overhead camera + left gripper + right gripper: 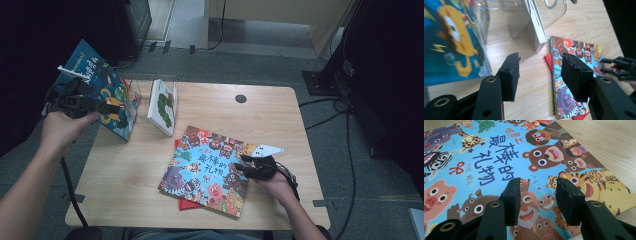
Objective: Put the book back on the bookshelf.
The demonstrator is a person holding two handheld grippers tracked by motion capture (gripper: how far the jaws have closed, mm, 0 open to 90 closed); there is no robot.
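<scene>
Book flat — spine tilted left.

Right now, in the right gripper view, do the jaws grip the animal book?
No, the right gripper is open above the animal book, with cover showing between the jaws.

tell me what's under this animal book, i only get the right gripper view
Observer: A red book lies under the animal book; its edge peeks out at the near left.
Operator: where's my left gripper
Observer: The left gripper is raised at the table's far left, open, beside a tilted blue book.
Operator: anything else on the table
Observer: A white caterpillar book stands in a clear holder.
</scene>
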